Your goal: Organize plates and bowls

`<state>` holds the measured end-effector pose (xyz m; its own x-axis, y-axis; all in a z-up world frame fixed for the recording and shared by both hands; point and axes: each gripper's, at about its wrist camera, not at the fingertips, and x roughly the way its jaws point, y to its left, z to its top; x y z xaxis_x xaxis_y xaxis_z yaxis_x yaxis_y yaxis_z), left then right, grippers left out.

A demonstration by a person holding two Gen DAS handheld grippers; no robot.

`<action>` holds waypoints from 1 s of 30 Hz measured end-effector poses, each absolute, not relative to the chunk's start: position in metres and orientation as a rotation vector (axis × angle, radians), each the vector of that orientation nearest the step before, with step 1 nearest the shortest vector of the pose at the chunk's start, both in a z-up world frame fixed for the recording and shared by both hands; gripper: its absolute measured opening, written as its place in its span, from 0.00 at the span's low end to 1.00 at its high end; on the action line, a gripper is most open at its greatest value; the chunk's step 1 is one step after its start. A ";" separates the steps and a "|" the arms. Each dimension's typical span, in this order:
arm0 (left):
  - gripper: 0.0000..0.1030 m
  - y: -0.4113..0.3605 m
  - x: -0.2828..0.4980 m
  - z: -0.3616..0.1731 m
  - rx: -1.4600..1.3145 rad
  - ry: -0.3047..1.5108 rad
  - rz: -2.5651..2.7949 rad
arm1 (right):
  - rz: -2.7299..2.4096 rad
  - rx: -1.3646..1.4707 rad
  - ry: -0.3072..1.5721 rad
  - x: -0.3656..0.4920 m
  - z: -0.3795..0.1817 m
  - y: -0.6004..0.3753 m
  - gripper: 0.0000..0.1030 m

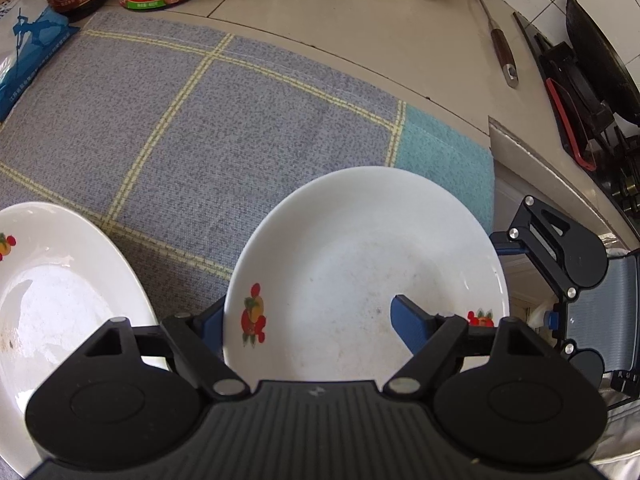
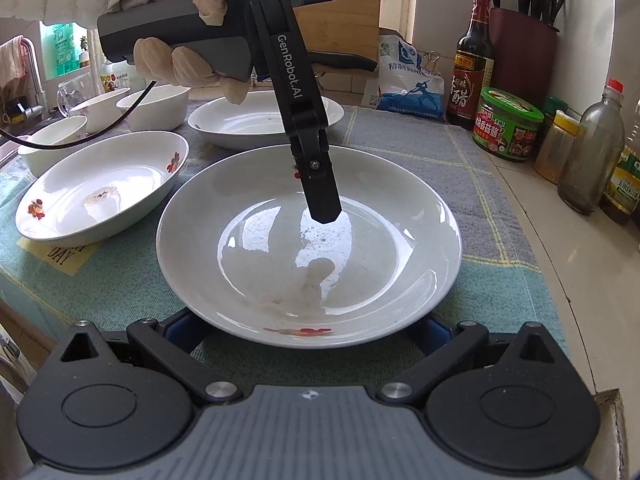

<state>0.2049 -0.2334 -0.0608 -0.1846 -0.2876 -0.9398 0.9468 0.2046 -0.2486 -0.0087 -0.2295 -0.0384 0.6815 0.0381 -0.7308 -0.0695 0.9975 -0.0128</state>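
A white plate with fruit prints (image 1: 360, 264) (image 2: 308, 240) lies on the checked cloth (image 1: 200, 120). My left gripper (image 1: 308, 320) straddles its rim: one finger outside, one finger (image 1: 412, 324) over the plate's inside; whether it pinches the rim I cannot tell. In the right wrist view the left gripper's finger (image 2: 320, 192) reaches into the plate from above. My right gripper (image 2: 308, 334) is open, its fingers spread wide at the plate's near rim. A second fruit-print plate (image 1: 52, 292) (image 2: 100, 188) lies to the left. A third plate (image 2: 256, 118) and several bowls (image 2: 152, 110) sit behind.
Sauce bottles and jars (image 2: 508, 128) stand along the right and back of the counter. A salt bag (image 2: 412, 80) and a knife block (image 2: 520, 48) are at the back. A spatula (image 1: 500, 40) and a wok (image 1: 600, 60) on the stove lie beyond the cloth.
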 end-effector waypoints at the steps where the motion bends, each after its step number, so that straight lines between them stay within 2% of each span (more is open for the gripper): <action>1: 0.79 -0.233 0.206 -0.061 0.717 1.269 -1.299 | 0.060 -0.041 0.822 -0.008 -0.038 -0.229 1.00; 13: 0.79 -0.237 0.211 -0.051 0.679 1.240 -1.326 | 0.055 -0.068 0.852 0.000 -0.033 -0.239 1.00; 30: 0.79 -0.284 0.253 -0.040 0.601 1.182 -1.292 | 0.100 -0.076 0.850 0.044 -0.027 -0.310 1.00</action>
<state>0.2531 -0.2836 -0.0396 -0.1425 -0.4060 -0.9027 0.9352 0.2433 -0.2571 0.0444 -0.3097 -0.0266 0.6557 0.0576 -0.7528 -0.1182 0.9926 -0.0270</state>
